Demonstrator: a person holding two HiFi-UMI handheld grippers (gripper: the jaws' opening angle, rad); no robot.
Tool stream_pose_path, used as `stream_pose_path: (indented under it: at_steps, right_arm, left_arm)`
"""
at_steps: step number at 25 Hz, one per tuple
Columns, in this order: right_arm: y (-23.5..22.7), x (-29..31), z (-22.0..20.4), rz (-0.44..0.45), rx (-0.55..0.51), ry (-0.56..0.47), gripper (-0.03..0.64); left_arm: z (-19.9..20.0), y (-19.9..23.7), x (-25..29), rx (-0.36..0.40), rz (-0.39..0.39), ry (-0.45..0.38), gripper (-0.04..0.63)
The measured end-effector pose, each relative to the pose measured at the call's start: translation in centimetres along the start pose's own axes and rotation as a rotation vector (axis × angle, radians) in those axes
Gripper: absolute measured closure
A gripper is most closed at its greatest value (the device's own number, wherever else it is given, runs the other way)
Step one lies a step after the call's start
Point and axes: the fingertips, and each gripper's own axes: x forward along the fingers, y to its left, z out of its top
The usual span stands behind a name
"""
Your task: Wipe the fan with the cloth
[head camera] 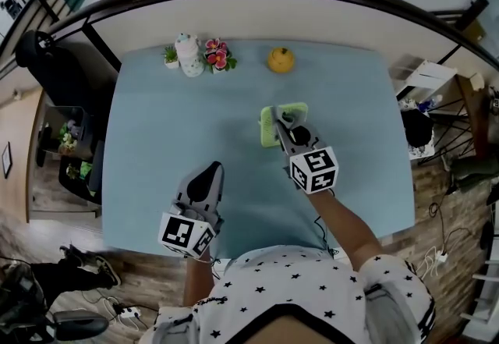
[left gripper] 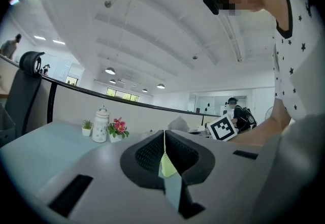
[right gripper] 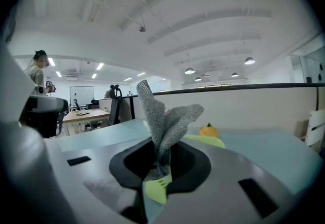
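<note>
A small green fan (head camera: pixel 274 121) lies on the light blue table (head camera: pixel 156 163), right of centre. My right gripper (head camera: pixel 288 132) hovers over the fan's near side, shut on a grey knitted cloth (right gripper: pixel 165 121) that sticks up from between its jaws. Green parts of the fan (right gripper: pixel 207 140) show just beyond and below those jaws. My left gripper (head camera: pixel 211 171) is held nearer the table's front edge, left of the fan and apart from it, jaws shut with nothing between them. A sliver of the fan (left gripper: pixel 167 165) shows through their lower slit.
Along the table's far edge stand a small potted plant (head camera: pixel 171 56), a white jar (head camera: pixel 188 54), pink flowers (head camera: pixel 218 55) and an orange fruit (head camera: pixel 281 59). A black chair (head camera: pixel 47 62) sits off the left side. A low partition runs behind the table.
</note>
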Motion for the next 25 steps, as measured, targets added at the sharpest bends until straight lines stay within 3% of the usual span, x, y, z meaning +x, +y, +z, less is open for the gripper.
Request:
stream_pose_path:
  at_steps: [5,11,25]
  right_arm:
    - [3.5,2.3,-2.7,0.080,-0.039,0.082,0.575]
    - [4.1,3.0,-4.5,0.095,-0.061,0.138,0.574]
    - [-0.9,1.2,-4.0,-0.004,-0.040,0.123,0.574]
  left_arm:
    - [0.0,0.7,-0.7,-0.004,0.021,0.002,0.565]
    - [0.1,1.1,-1.1,-0.003,0.038,0.003,0.565]
    - [0.1,-0.1,-0.3,0.006,0.008,0.010,0.564]
